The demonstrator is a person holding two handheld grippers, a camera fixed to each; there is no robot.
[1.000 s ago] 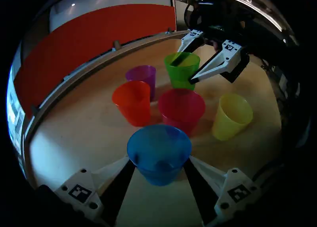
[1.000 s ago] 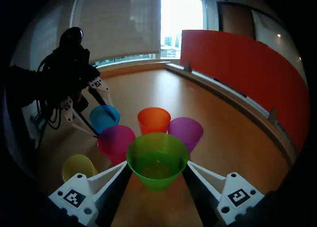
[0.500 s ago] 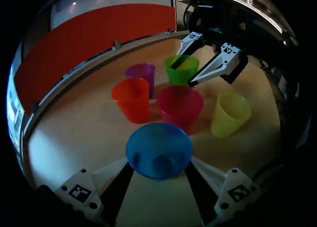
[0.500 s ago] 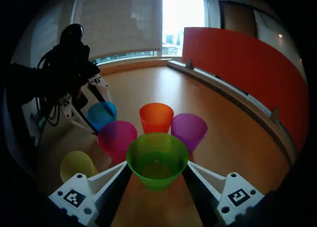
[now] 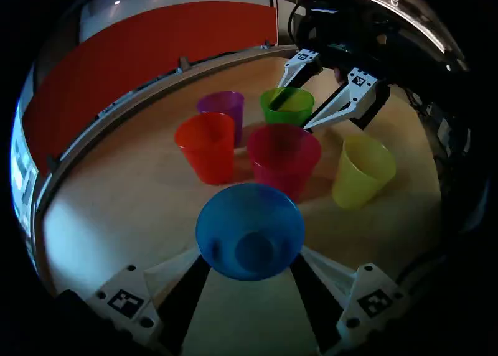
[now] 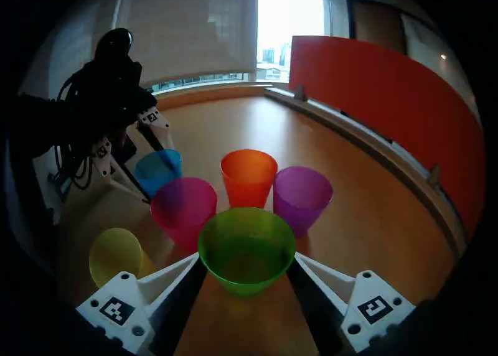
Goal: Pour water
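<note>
Blue cup [image 5: 250, 231], green cup [image 6: 246, 250], each between fingers [image 5: 168, 274]

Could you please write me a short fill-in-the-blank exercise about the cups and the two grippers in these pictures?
The left gripper holds the ___ between its fingers.
The right gripper holds the ___ between its fingers.
In the left gripper view, the orange cup partly hides the ___ behind it.
Counting the two held ones, there are ___ cups in all.
Missing words: blue cup; green cup; purple cup; six.
</note>
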